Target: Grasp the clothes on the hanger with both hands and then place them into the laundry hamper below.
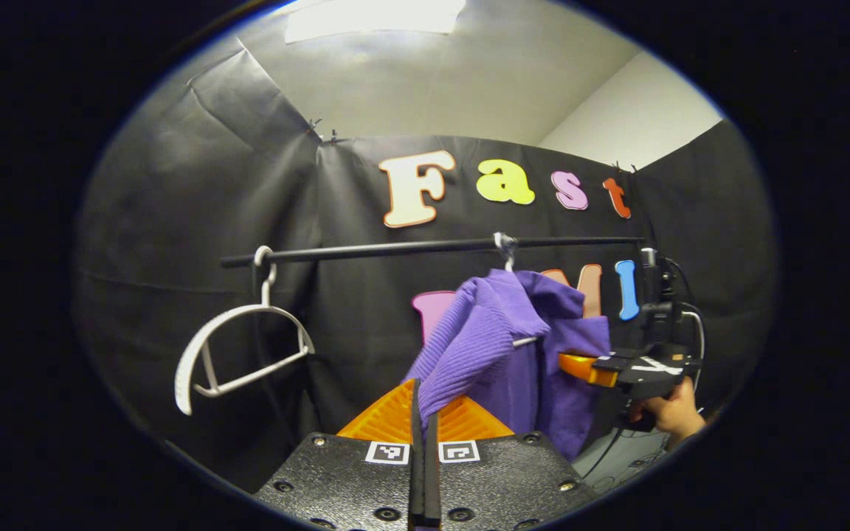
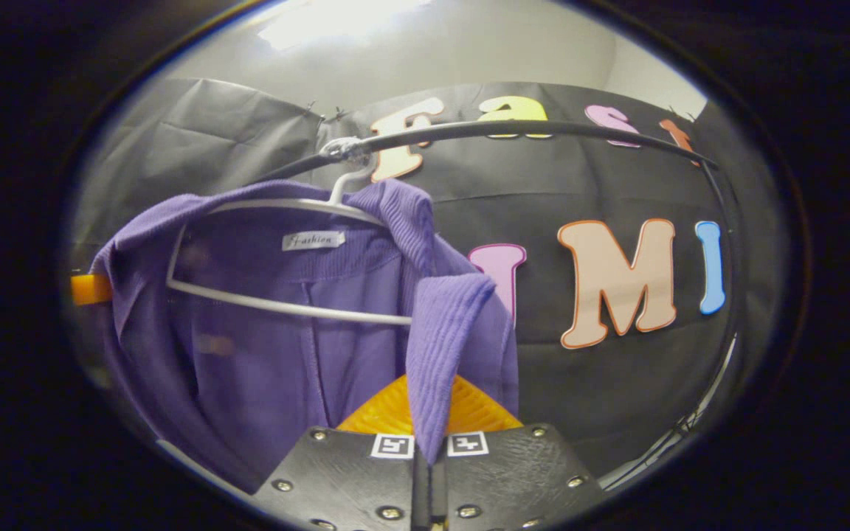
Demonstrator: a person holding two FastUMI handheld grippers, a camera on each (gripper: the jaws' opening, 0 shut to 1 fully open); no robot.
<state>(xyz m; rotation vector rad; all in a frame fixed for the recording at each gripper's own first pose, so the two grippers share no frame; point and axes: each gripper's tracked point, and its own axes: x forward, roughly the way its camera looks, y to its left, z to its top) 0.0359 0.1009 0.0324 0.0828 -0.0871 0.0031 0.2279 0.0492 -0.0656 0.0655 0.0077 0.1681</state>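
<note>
A purple knitted garment hangs on a white hanger from the black rail. In the left gripper view, my left gripper is at the bottom, its orange fingers shut on a ribbed edge of the garment pulled down from the left shoulder. The right gripper, held by a hand, meets the garment's right edge. In the right gripper view, my right gripper is shut on a ribbed fold of the purple garment that hangs between its pads. An orange finger of the left gripper peeks out at the garment's far side.
An empty white hanger hangs tilted at the left end of the rail. Black cloth walls close in behind and on both sides. Cables run down beside the rail's right end.
</note>
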